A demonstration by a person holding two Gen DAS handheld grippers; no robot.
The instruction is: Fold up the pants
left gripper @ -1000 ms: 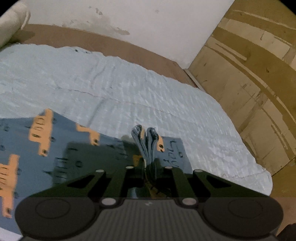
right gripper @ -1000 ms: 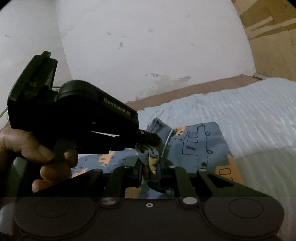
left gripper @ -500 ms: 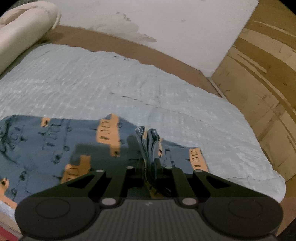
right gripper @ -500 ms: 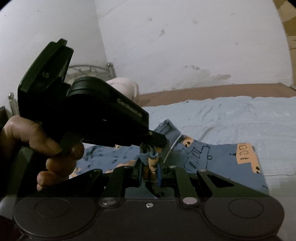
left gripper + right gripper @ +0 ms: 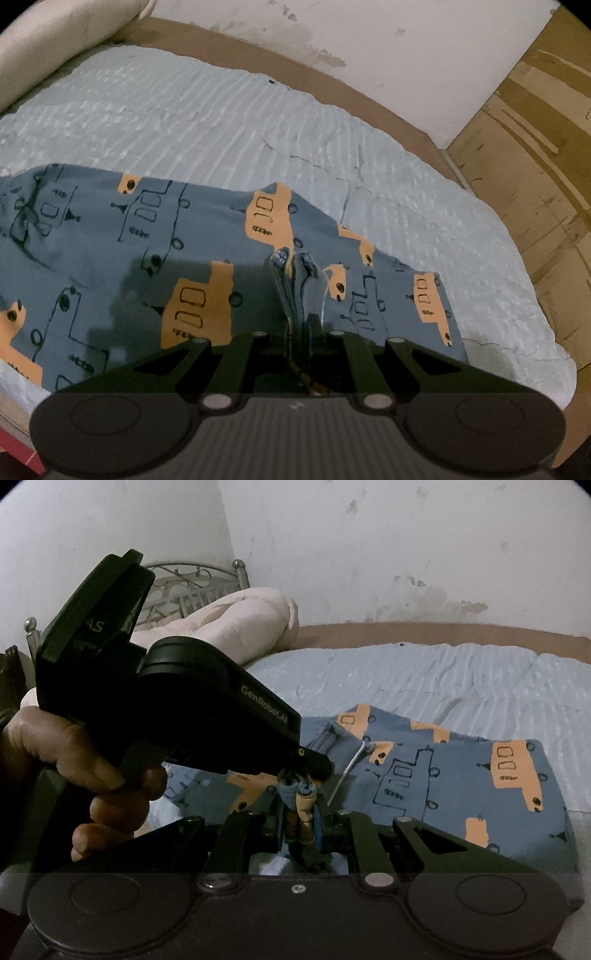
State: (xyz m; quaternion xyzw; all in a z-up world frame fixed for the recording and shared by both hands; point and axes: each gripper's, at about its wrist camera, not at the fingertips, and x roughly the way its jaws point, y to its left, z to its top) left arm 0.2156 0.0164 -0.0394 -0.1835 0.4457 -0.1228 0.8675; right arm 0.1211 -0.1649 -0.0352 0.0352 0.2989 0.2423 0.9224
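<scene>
The pants [image 5: 155, 266] are blue-grey with orange and outlined truck prints and lie on a light blue bedspread [image 5: 221, 122]. My left gripper [image 5: 297, 295] is shut on a bunched fold of the pants, lifted slightly above the cloth. In the right wrist view the pants [image 5: 461, 779] spread to the right. My right gripper [image 5: 301, 805] is shut on a bunched edge of them. The left gripper [image 5: 314, 766], held by a hand, pinches the same bunch just above my right fingers. A white drawstring [image 5: 351, 768] hangs beside it.
A rolled cream blanket [image 5: 229, 624] lies at the bed's head by a metal bedframe [image 5: 177, 576]. A brown border [image 5: 332, 81] edges the mattress below a white wall. A wooden panel [image 5: 535, 147] stands to the right of the bed.
Both grippers have carried the gripped pants edge along over the bed. More of the pants now lies spread in the left wrist view, and the rolled blanket has come into sight.
</scene>
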